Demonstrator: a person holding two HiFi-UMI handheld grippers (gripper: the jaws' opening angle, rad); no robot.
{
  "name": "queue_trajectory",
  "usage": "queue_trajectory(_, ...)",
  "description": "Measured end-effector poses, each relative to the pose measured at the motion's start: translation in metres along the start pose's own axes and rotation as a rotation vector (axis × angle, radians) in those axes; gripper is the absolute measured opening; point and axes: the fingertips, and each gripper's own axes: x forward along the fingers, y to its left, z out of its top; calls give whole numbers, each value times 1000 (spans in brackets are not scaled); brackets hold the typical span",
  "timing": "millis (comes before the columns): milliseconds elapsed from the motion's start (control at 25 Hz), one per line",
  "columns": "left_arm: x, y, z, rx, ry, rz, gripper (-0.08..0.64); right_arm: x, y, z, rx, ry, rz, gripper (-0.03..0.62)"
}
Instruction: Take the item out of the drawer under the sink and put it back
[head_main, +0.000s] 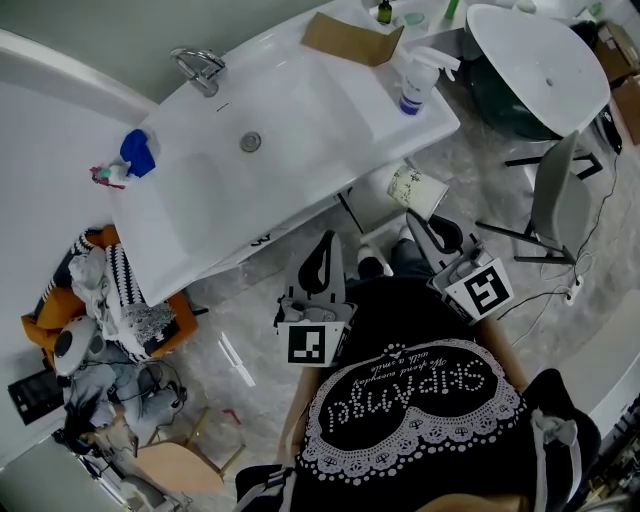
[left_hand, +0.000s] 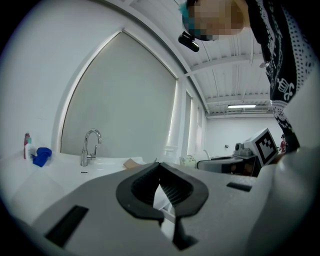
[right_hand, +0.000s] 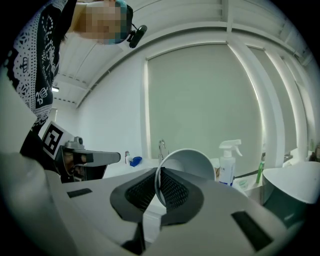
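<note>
Black lace-print top (head_main: 420, 335), grey left tool (left_hand: 159, 175)

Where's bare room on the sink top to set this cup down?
Freest for the cup: the bare stretch between the drain and the spray bottle, in front of the cardboard. The sink's near-left end, below the blue item, is also bare. Crowded: the back-right corner beyond the cardboard.

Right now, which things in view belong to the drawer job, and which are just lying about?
Job in hand: cup, rim clamped in the right gripper; left gripper, shut and empty.
Lying about: spray bottle, cardboard piece, blue object near the faucet, grey chair.
</note>
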Motion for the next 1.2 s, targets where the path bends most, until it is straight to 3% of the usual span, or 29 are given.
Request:
queue_trajectory(320, 0, 1, 0, -4, -7, 8, 5, -3, -5, -16, 29, 57, 7, 26)
queue_trajectory(1200, -4, -5, -1, -15, -6, 2, 5, 0, 10, -22, -21, 124, 51, 26)
